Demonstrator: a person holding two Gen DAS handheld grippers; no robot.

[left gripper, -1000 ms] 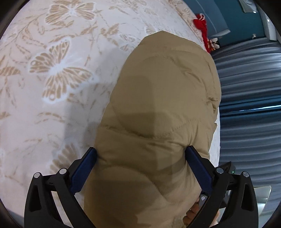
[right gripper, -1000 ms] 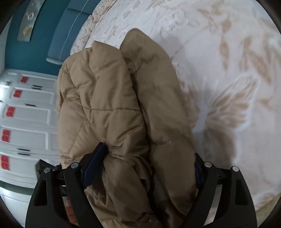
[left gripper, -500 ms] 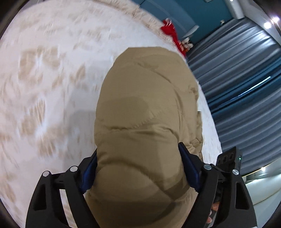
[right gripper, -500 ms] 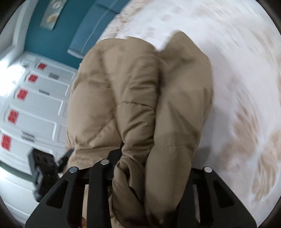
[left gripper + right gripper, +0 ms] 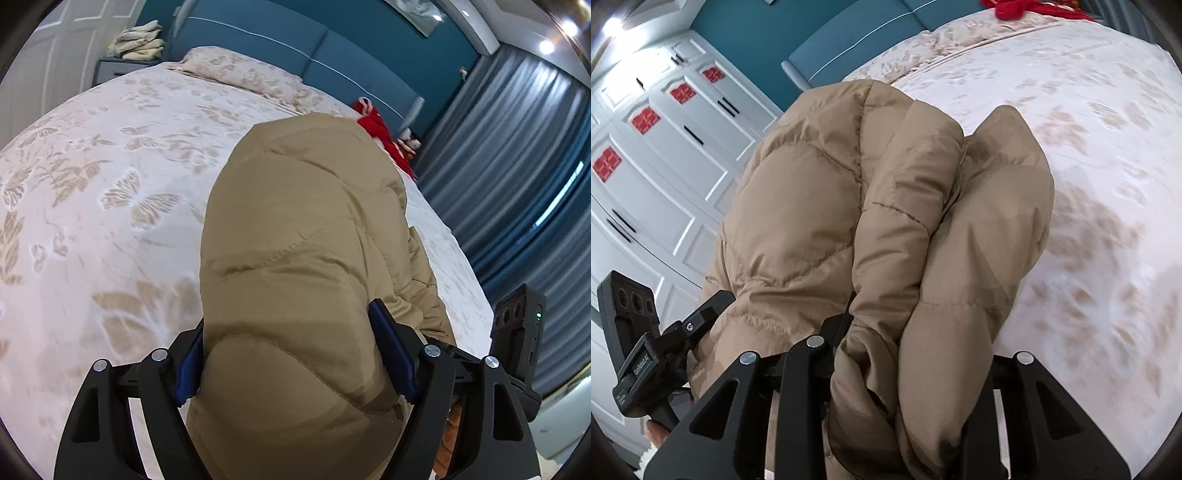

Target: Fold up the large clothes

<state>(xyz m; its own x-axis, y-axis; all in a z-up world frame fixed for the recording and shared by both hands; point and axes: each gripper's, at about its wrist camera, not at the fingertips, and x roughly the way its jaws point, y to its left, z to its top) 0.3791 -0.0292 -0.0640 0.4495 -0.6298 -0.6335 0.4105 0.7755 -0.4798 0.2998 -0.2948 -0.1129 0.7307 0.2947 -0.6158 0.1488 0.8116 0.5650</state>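
Note:
A tan quilted puffer jacket [image 5: 295, 258] is bunched between the blue pads of my left gripper [image 5: 291, 350], which is shut on it and holds it above the bed. In the right wrist view the same jacket [image 5: 879, 221] hangs in thick folds through my right gripper [image 5: 908, 354], which is shut on a bundle of its fabric. The jacket hides both grippers' fingertips. The left gripper's body [image 5: 635, 332] shows at the lower left of the right wrist view.
A bed with a cream butterfly-print cover [image 5: 110, 203] lies below, with pillows [image 5: 240, 74] at a teal headboard [image 5: 295, 44]. A red garment [image 5: 376, 125] lies near the headboard. White wardrobe doors [image 5: 665, 147] stand on one side, grey-blue curtains [image 5: 517, 166] on the other.
Both grippers have lifted and tilted up with the jacket, so the headboard and room came into view. The right gripper has closed tighter on the fabric.

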